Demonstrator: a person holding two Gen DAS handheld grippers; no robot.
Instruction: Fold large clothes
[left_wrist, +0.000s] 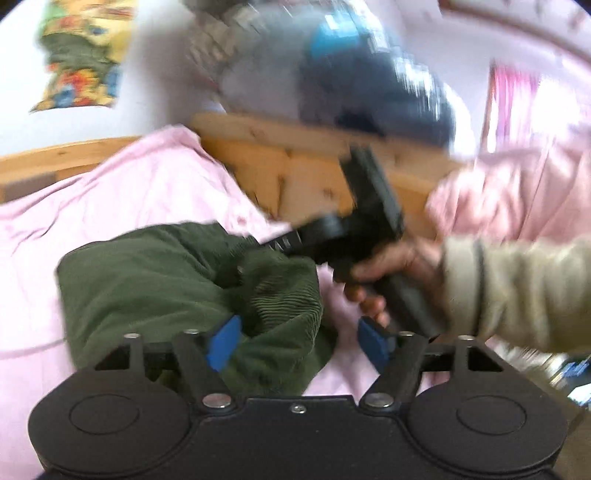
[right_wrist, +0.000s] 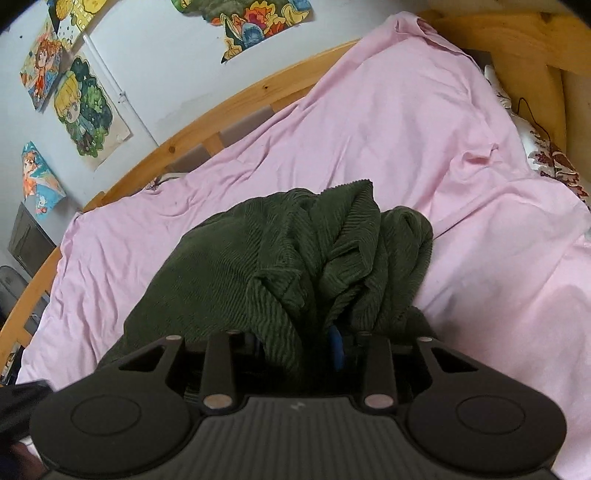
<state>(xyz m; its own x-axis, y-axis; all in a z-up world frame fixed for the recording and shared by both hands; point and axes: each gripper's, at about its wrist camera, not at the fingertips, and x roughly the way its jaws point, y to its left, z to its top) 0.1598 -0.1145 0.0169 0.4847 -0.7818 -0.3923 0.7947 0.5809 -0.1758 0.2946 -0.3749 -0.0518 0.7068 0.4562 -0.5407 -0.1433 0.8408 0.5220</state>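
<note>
A dark green corduroy garment (left_wrist: 177, 280) lies bunched on the pink bedsheet (left_wrist: 110, 192). My left gripper (left_wrist: 297, 343) is open just above its near edge, blue pads wide apart, with a fold of cloth between them. In the left wrist view the right gripper (left_wrist: 295, 240) is held by a hand at the garment's far side. In the right wrist view my right gripper (right_wrist: 301, 350) is shut on a raised fold of the green garment (right_wrist: 295, 251), which hangs bunched from the jaws over the pink sheet (right_wrist: 369, 122); one blue pad (right_wrist: 336, 350) shows.
A wooden bed frame (right_wrist: 240, 96) runs along the far side, with a wooden headboard (left_wrist: 314, 173). Cartoon posters (right_wrist: 85, 110) hang on the wall. A floral pillow (right_wrist: 546, 155) lies at the right. The left wrist view is motion-blurred, with the person's sleeve (left_wrist: 517, 291) at right.
</note>
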